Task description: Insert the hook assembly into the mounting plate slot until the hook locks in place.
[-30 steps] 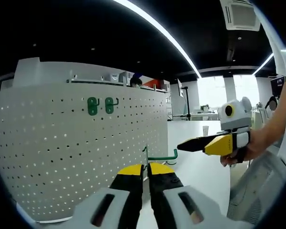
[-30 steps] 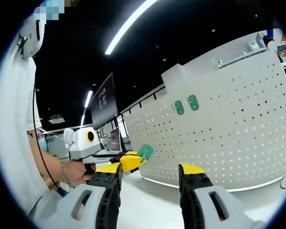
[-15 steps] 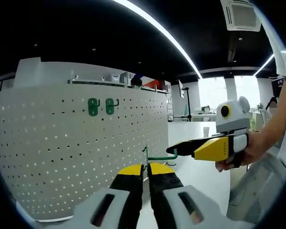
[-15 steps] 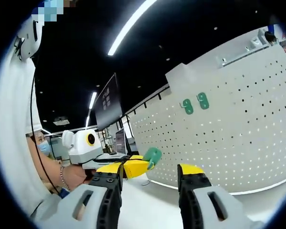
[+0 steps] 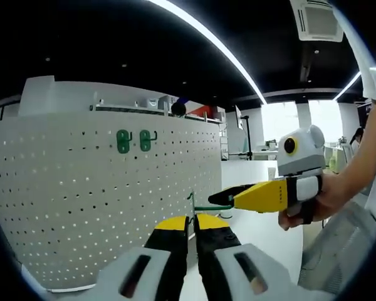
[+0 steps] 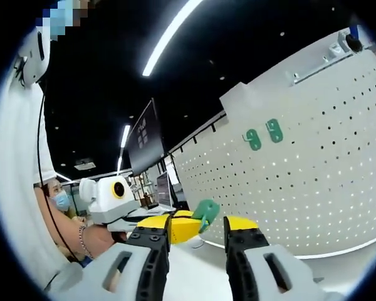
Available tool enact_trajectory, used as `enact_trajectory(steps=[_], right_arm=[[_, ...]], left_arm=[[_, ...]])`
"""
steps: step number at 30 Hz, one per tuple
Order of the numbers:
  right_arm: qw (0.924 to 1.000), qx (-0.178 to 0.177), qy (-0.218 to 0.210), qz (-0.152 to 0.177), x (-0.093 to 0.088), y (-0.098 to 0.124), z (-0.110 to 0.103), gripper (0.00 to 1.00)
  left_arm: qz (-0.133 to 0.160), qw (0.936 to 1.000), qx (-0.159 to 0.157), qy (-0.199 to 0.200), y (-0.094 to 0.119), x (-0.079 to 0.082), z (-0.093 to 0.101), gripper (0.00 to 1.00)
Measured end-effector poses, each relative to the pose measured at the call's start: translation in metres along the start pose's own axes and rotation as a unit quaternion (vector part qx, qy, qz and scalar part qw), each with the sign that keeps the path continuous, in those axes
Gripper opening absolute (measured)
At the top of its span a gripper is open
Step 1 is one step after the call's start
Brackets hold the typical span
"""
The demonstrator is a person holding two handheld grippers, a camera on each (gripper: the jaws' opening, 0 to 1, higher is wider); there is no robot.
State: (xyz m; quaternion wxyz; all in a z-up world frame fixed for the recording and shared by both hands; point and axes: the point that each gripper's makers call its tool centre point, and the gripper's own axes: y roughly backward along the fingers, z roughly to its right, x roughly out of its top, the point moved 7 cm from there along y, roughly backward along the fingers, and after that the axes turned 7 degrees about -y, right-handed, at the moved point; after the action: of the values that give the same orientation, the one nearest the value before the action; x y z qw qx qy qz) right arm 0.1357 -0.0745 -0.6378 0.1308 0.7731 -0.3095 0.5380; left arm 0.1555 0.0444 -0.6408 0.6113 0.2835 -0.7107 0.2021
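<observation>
My left gripper (image 5: 192, 218) is shut on a green wire hook (image 5: 210, 207) whose rod points to the right. My right gripper (image 5: 222, 195), held by a hand, comes in from the right, and its dark tips reach the rod's far end. In the right gripper view, my right gripper (image 6: 197, 227) stands open, and the hook's green back plate (image 6: 205, 210) sits just above the gap, carried by the left gripper (image 6: 187, 224). The white pegboard (image 5: 81, 200) stands upright behind, with two green hooks (image 5: 133, 140) hung on it. Seen from the right, the pegboard (image 6: 313, 188) carries the same pair (image 6: 264, 135).
The pegboard stands on a white tabletop (image 5: 263, 222), with a paper cup (image 5: 271, 170) far back. A dark monitor (image 6: 141, 135) hangs left of the board. A person (image 6: 56, 200) stands at the left and holds both tools.
The right gripper has moved left toward the held hook until its tips reach the rod end, and its jaws have narrowed a little. The left gripper and hook have stayed still.
</observation>
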Motion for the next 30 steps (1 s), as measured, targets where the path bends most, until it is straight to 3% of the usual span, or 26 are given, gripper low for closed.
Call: enact_trajectory(steps=[14, 30], right_arm=[[0.9997, -0.004, -0.020, 0.010, 0.000, -0.008, 0.000, 0.17], [0.9982, -0.037, -0.040, 0.026, 0.005, -0.012, 0.003, 0.04]], left_arm=[[0.006, 1.0000, -0.003, 0.003, -0.002, 0.005, 0.005, 0.04], [0.016, 0.9998, 0.005, 0.012, -0.001, 0.007, 0.005, 0.04]])
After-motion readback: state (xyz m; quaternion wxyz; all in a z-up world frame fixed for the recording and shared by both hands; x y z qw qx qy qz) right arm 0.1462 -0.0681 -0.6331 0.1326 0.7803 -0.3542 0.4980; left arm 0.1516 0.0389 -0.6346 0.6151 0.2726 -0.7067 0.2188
